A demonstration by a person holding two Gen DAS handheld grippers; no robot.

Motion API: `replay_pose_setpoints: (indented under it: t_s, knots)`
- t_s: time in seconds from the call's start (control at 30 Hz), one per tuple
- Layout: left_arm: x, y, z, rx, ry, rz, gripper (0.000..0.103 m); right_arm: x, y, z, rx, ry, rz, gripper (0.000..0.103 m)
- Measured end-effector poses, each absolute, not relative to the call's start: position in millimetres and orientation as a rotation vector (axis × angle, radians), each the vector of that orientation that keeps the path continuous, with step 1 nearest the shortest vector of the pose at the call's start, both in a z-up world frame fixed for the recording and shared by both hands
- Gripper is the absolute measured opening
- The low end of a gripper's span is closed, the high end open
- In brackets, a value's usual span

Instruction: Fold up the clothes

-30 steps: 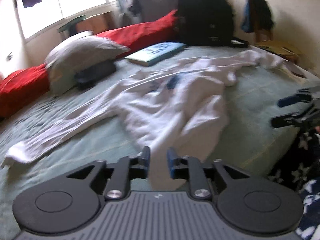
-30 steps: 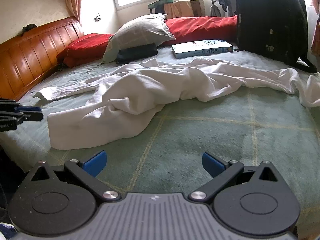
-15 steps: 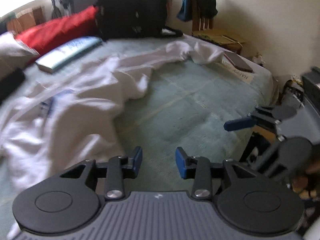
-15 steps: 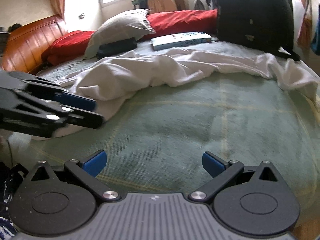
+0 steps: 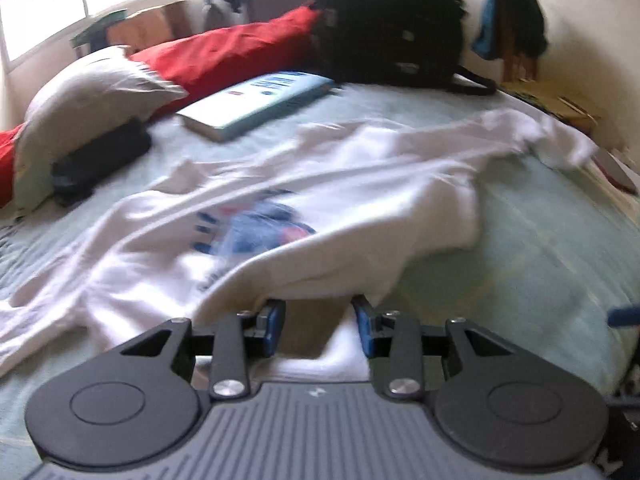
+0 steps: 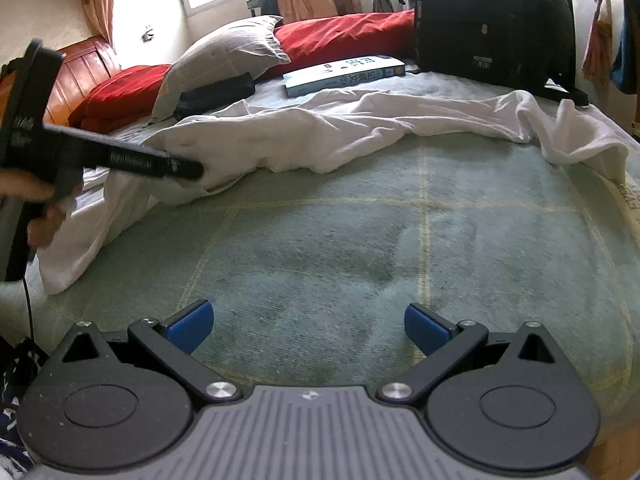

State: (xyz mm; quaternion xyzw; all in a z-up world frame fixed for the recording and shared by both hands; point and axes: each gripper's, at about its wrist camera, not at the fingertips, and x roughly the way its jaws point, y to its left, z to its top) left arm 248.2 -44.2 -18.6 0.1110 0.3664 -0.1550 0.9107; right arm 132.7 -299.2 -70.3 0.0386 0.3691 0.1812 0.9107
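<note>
- Shirt (image 5: 360, 184): a crumpled white long-sleeved one with a blue and red print lies across the green checked bedspread (image 6: 360, 248), one sleeve trailing toward the far right edge of the bed.
- Left gripper (image 5: 320, 326) is down at the near hem of the shirt; a raised fold of white cloth lies just ahead of the blue pads (image 5: 274, 320) and more cloth shows in the gap between them. The jaws stand partly apart and the pads do not visibly press on the fabric.
- Compared with a second ago, that gap is wider, and the left view has swung: half a second back it faced the bare right side of the bed and the right tool, now it faces the shirt's print again, from closer in.
- In the right wrist view the left gripper (image 6: 188, 170) now reaches into the shirt's near-left bunch, with the hand (image 6: 28, 200) holding it at the frame's edge; half a second ago it hovered over bare cover.
- Right gripper (image 6: 308, 326) hangs over empty bedspread, jaws wide apart, nothing between them, much as before, and well apart from the shirt.
- Behind: a grey pillow (image 6: 224, 60), red bedding (image 6: 344, 36), a book (image 6: 344, 74) and a black backpack (image 6: 492, 20), unchanged.
</note>
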Motion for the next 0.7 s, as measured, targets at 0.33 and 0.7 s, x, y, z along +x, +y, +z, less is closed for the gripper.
replay_pose_setpoints:
  t_s: [0.33,0.7]
  knots:
    - [279,-25,-21,0.224,0.802,-0.337,0.037,139,-290,-75,0.053,0.788,0.364,0.103]
    - [196,-78,-40,0.702,0.688,-0.503,0.056,137,-284,-77,0.047,0.789,0.390,0.103]
